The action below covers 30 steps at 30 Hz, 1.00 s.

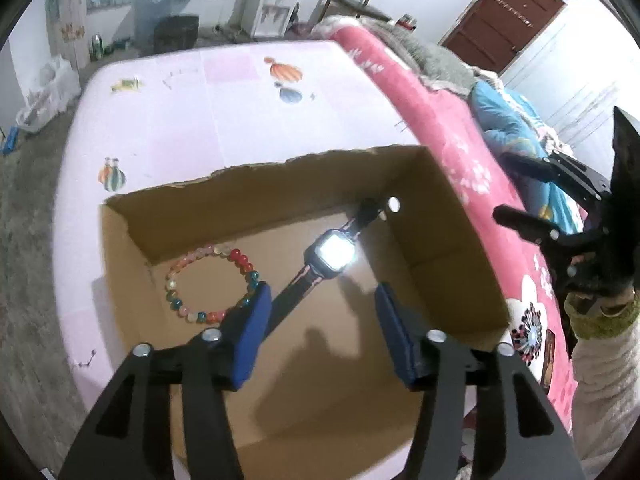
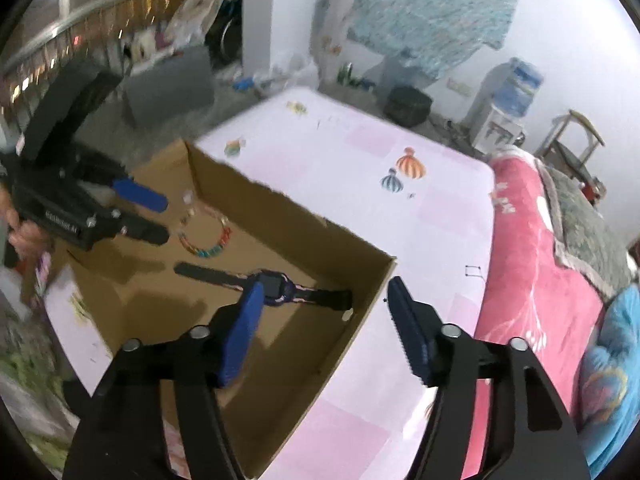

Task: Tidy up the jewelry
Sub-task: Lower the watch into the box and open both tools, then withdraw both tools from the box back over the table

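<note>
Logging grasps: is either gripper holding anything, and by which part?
Nothing is held. The left gripper and right gripper are open and empty; bracelet and watch lie in the box.

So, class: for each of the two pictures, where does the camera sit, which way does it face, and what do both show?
Left wrist view: sits on the left gripper, facing down into the cardboard box; its own open blue pads frame the view, with the right gripper and a sleeve at the right edge.
Right wrist view: sits on the right gripper, looking down over the box's corner; its open pads show, with the left gripper at left.
Shared: box, bead bracelet, watch, pink table.
</note>
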Each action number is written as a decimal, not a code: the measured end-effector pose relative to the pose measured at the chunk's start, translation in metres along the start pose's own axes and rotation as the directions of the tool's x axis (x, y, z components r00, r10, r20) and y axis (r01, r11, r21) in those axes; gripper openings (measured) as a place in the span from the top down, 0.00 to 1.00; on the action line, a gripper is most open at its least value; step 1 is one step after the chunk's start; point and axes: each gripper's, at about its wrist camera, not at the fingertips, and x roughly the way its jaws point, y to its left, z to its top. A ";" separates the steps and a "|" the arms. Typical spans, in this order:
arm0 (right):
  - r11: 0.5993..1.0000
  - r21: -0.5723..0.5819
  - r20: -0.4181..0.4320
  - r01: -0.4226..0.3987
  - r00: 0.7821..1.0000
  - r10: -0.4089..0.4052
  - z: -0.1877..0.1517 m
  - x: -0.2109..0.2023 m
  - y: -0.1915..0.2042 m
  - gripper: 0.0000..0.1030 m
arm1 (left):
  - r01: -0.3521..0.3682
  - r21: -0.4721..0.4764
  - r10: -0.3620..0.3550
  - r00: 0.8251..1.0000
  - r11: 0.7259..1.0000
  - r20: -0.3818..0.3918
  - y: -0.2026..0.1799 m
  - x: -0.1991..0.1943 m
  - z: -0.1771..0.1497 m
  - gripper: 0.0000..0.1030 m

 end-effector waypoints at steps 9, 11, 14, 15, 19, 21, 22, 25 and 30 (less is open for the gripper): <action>0.978 0.209 0.133 -0.013 0.991 -0.015 -0.059 -0.070 0.006 0.19 | -0.037 0.060 0.028 0.990 0.998 0.139 -0.020 -0.064 -0.069 0.24; 0.969 0.247 0.135 0.001 0.990 -0.036 -0.079 -0.078 0.016 0.18 | -0.045 0.071 0.033 0.985 0.996 0.167 -0.023 -0.076 -0.090 0.22; 0.952 0.306 0.125 0.011 0.991 -0.052 -0.110 -0.081 0.031 0.16 | -0.058 0.054 0.046 0.980 0.997 0.193 -0.020 -0.085 -0.119 0.19; 0.944 0.331 0.115 0.013 0.992 -0.054 -0.120 -0.079 0.037 0.15 | -0.072 0.041 0.062 0.978 0.997 0.200 -0.018 -0.087 -0.130 0.18; 0.922 0.384 0.082 0.054 0.992 -0.092 -0.151 -0.073 0.067 0.13 | -0.147 0.000 0.144 0.968 0.989 0.203 -0.009 -0.083 -0.164 0.17; 0.920 0.384 0.060 0.082 0.992 -0.113 -0.163 -0.069 0.083 0.12 | -0.181 -0.011 0.180 0.966 0.983 0.185 -0.005 -0.075 -0.181 0.17; 0.920 0.380 0.046 0.101 0.991 -0.128 -0.168 -0.067 0.093 0.12 | -0.200 -0.016 0.200 0.965 0.980 0.170 -0.003 -0.069 -0.189 0.17; 0.916 0.373 -0.002 0.147 0.987 -0.158 -0.184 -0.054 0.121 0.11 | -0.239 -0.045 0.243 0.960 0.970 0.139 0.003 -0.054 -0.212 0.17; 0.908 0.363 -0.071 0.210 0.978 -0.197 -0.204 -0.030 0.164 0.09 | -0.253 -0.067 0.259 0.960 0.965 0.104 0.006 -0.031 -0.244 0.17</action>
